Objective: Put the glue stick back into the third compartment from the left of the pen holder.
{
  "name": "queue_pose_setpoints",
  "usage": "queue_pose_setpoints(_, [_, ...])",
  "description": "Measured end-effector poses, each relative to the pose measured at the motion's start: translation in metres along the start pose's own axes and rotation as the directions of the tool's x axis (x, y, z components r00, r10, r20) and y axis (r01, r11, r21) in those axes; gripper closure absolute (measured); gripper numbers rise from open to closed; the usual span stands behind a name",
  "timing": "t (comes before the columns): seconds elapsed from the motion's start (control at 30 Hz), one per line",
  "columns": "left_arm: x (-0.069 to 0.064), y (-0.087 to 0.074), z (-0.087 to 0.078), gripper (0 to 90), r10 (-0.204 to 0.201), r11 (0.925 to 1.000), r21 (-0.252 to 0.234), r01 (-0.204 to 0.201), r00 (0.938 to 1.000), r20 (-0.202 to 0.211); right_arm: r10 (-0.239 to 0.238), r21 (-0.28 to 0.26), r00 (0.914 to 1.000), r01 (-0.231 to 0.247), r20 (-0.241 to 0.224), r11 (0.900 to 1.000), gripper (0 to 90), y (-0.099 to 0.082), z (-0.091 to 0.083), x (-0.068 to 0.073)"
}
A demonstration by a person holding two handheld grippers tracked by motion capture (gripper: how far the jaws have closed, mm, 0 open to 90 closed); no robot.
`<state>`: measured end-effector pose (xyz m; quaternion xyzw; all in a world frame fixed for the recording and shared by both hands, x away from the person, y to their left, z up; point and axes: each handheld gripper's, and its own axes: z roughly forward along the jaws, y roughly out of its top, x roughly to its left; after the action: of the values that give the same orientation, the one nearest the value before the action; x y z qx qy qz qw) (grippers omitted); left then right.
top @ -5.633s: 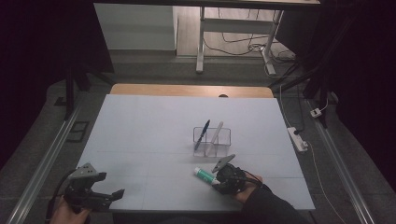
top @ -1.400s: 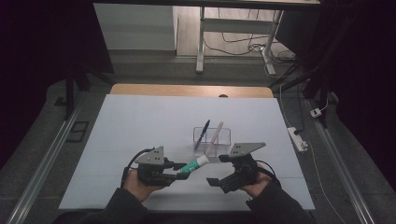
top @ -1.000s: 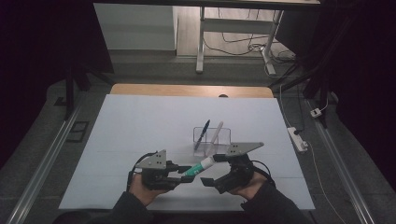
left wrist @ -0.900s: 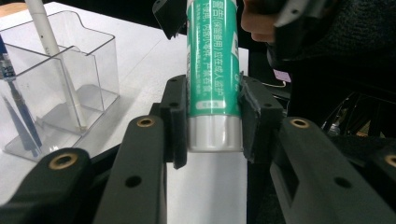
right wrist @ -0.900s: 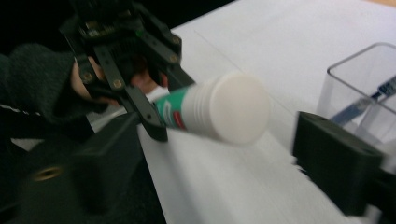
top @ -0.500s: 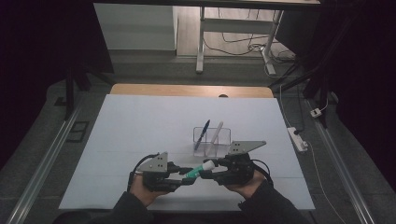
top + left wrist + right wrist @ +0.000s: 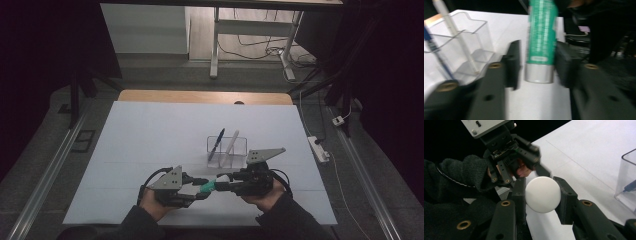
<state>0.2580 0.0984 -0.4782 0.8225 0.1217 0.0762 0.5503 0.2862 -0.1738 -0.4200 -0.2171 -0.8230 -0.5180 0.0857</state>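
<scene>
Right fingers (image 7: 541, 201) clamp tube's white cap (image 7: 543, 194); left fingers (image 7: 537, 63) loosened

The room is dim, its edges falling to near black, while the white surface (image 7: 150, 145) catches soft light from above and stands out pale and even. Shadows beneath the hands are faint. The high view is grainy and a little soft. In the left gripper view the green tube (image 7: 541, 37) and the jaws are smeared with blur. The right gripper view is sharper; its white cap (image 7: 543, 194) glows brightly, without harsh glare.
</scene>
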Motion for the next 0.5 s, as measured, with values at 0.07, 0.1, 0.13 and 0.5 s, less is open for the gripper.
queue_pose_setpoints(0.07, [0.003,0.001,-0.003,40.3,-0.035,0.9994,0.003,0.035,0.9994,0.005,-0.018,0.008,0.9997,0.018,0.017,0.9998,65.1,0.001,-0.001,0.001])
queue_pose_setpoints(0.1, [0.004,0.003,-0.005,36.2,-0.069,0.9975,0.020,0.068,0.9976,0.009,-0.025,0.007,0.9992,0.024,0.032,0.9997,65.1,0.002,-0.002,0.002])
queue_pose_setpoints(0.13, [0.006,0.003,-0.006,31.9,-0.086,0.9960,0.027,0.085,0.9962,0.018,-0.024,0.003,0.9992,0.023,0.034,0.9997,65.1,0.002,-0.003,0.001])
queue_pose_setpoints(0.5, [0.013,0.005,-0.039,5.2,-0.271,0.9569,0.102,0.272,0.9624,-0.025,-0.069,0.001,0.9888,0.070,0.132,0.9975,65.0,0.011,-0.024,-0.001])
